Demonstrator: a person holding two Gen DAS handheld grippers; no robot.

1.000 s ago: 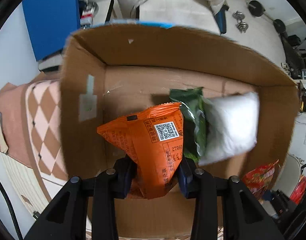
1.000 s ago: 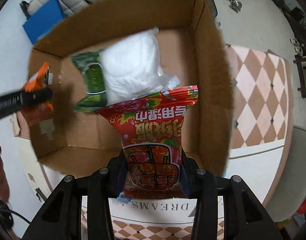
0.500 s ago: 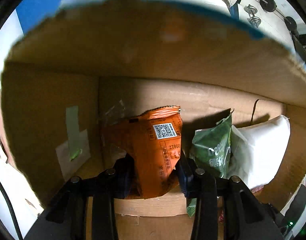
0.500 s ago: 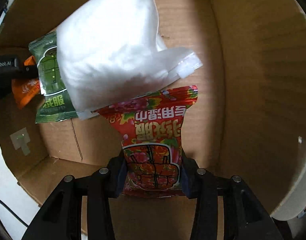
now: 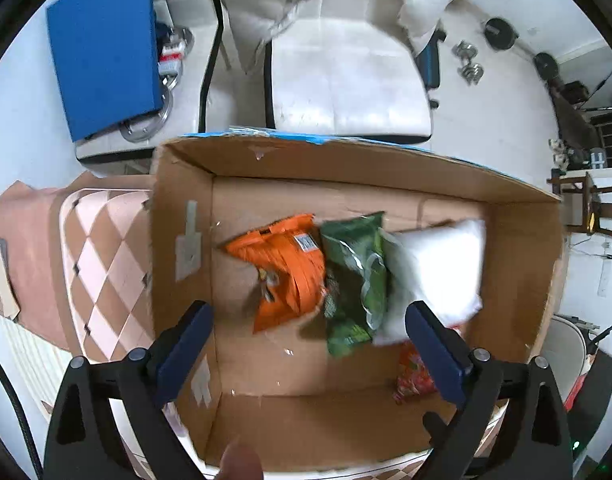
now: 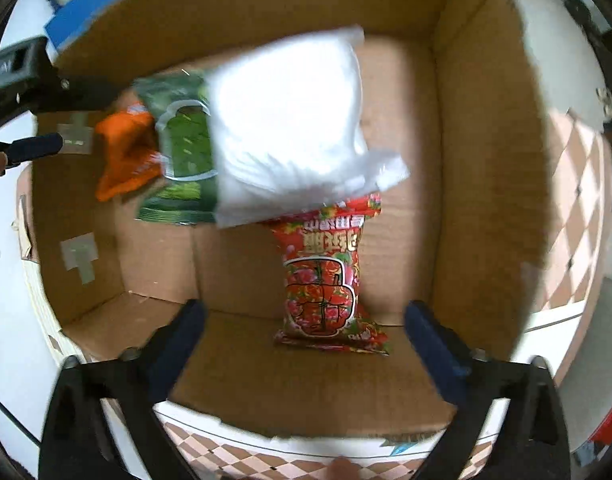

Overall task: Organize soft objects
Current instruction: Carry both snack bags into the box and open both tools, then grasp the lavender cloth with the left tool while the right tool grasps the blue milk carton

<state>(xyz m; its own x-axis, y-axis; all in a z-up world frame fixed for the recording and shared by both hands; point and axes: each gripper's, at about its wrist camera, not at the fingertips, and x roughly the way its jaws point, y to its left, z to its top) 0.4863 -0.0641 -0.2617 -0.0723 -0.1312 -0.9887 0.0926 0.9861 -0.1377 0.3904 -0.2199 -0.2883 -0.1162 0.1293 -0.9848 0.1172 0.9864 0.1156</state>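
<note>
An open cardboard box [image 5: 182, 216] [image 6: 482, 184] holds four soft packs. An orange snack bag [image 5: 284, 272] [image 6: 124, 152] lies at the left, a green bag [image 5: 356, 276] [image 6: 182, 156] beside it, a white pillow pack [image 5: 434, 276] [image 6: 290, 128] partly over the green one, and a red bag [image 6: 326, 280] [image 5: 412, 372] near the front right. My left gripper [image 5: 308, 346] is open and empty above the box. My right gripper [image 6: 304, 338] is open and empty just above the red bag's near end.
A white leather seat [image 5: 346, 80] stands behind the box, with a blue board [image 5: 102, 44] to its left. Dumbbells [image 5: 470, 66] lie on the floor at the far right. A pink checkered cloth [image 5: 106, 264] [image 6: 574, 216] lies under the box.
Both grippers opened and let go: the orange bag and the red bag now lie in the box. Both grippers have pulled back up and away from the box floor.
</note>
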